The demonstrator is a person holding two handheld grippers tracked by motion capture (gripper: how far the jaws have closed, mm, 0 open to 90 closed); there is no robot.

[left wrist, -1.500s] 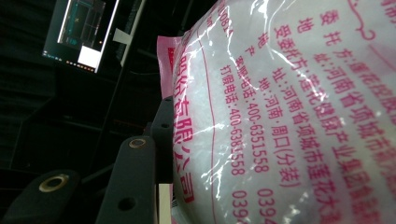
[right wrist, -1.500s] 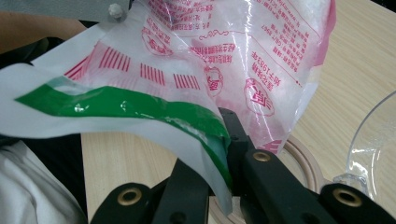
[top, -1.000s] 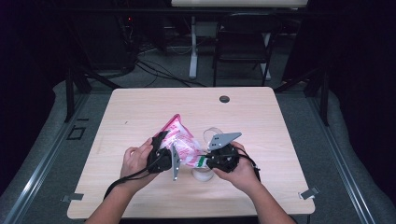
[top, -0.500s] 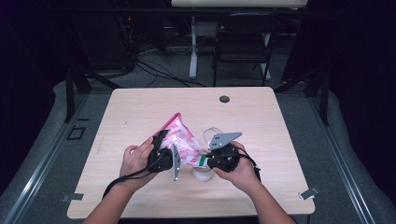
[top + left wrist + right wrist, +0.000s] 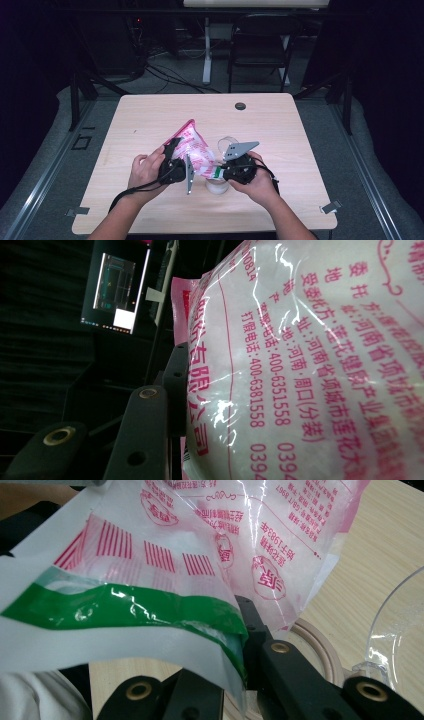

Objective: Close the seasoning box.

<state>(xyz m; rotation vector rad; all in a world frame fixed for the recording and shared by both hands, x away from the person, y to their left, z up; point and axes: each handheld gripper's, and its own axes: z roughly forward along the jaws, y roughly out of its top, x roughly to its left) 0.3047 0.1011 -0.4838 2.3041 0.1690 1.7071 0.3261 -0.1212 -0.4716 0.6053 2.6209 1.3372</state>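
Two grippers shared one pink-printed bag [image 5: 196, 152] above the bench [image 5: 150, 120]. Left gripper [image 5: 172, 162] fingers pinched its side; right gripper [image 5: 220, 172] fingers pinched the green-striped lower corner. Bag's long axis slanted down toward a white cup [image 5: 216, 186] directly beneath.

Pink-printed clear plastic bag [image 5: 192, 147] of white powder, green-striped mouth, tilted above the table.
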